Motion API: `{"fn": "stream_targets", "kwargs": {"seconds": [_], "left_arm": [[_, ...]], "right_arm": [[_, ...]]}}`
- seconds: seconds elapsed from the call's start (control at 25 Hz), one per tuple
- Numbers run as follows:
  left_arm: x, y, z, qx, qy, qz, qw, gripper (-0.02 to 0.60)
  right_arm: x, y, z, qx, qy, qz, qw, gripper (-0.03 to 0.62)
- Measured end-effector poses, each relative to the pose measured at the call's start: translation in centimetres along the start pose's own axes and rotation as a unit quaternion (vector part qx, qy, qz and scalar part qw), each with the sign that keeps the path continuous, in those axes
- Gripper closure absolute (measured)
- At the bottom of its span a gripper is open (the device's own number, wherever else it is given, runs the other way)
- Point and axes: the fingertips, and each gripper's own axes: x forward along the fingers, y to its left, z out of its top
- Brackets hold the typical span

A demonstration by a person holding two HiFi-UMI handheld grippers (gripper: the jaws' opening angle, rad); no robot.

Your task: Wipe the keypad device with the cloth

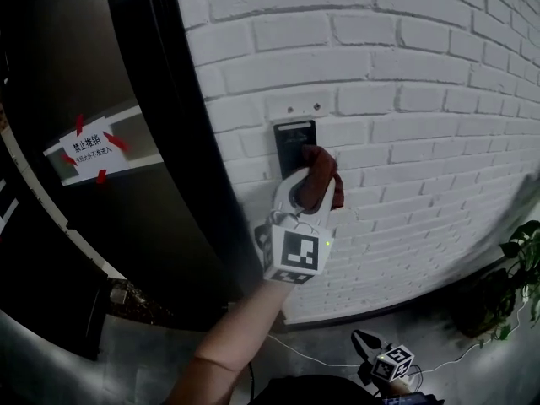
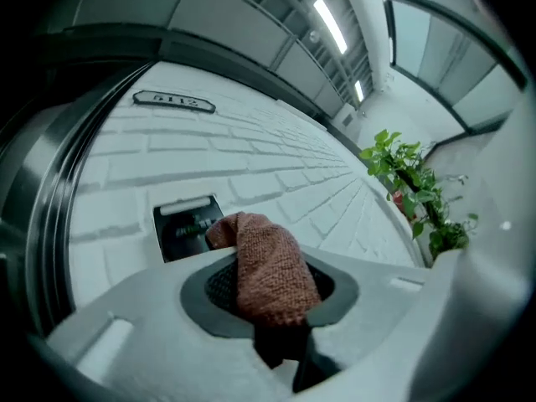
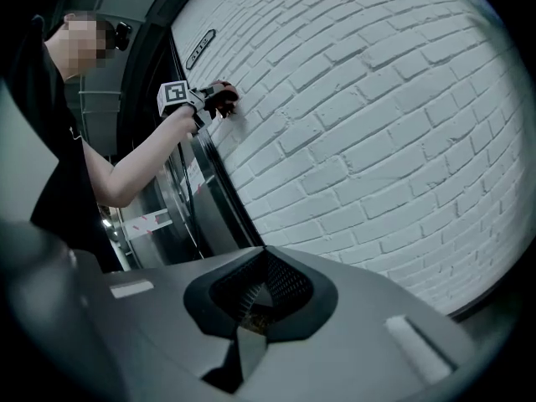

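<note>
the left gripper (image 1: 305,186) has its jaws clamped on a rust-brown knitted cloth (image 2: 268,266), whose tip lies against the lower right corner of the black rectangular keypad device (image 1: 291,135); the right gripper (image 1: 363,341) is well below that device, jaws together.

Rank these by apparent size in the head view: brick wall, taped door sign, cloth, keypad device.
1. brick wall
2. door sign and cloth, about alike
3. keypad device, though the cloth covers part of it
</note>
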Motion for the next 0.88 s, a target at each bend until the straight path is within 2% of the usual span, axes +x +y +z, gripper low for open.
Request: {"fn": "stream_targets", "kwargs": {"seconds": [0.08,0.16,0.32,0.44,0.52,0.64,0.76,0.88], "left_arm": [[0.7,2.4,2.7,0.040,-0.004,0.020,0.9990,0.478],[1.1,5.3,5.3,0.056,-0.013,0.038,0.9976,0.479],[0.7,10.3,7.6,0.037,-0.020,0.061,0.9973,0.479],[-0.6,10.2,6.6,0.029,-0.020,0.050,0.9981,0.478],[-1.7,8.4,5.5,0.005,-0.036,0.016,0.9992,0.478],[-3.8,3.8,2.9,-0.059,-0.054,-0.054,0.9953,0.478],[-6.9,-1.3,-1.1,-0.139,-0.014,-0.103,0.9849,0.477],[-10.2,-5.0,-5.1,-0.199,0.030,-0.124,0.9716,0.478]], "right_arm": [[-0.5,-0.9,-0.2,-0.010,-0.002,-0.010,1.000,0.591],[-0.8,-1.5,-0.2,-0.014,-0.004,-0.016,1.000,0.591],[-0.8,-1.0,0.1,0.006,-0.011,-0.001,1.000,0.591],[-0.9,-1.4,-0.4,0.001,-0.005,0.001,1.000,0.591],[-0.7,-1.1,-0.3,0.002,-0.004,0.010,1.000,0.591],[-0.4,-0.7,-0.4,-0.004,0.006,0.025,1.000,0.591],[-0.1,-0.3,-1.2,-0.007,0.022,0.048,0.999,0.591],[0.1,0.3,-1.7,-0.012,0.031,0.070,0.997,0.591]]}}
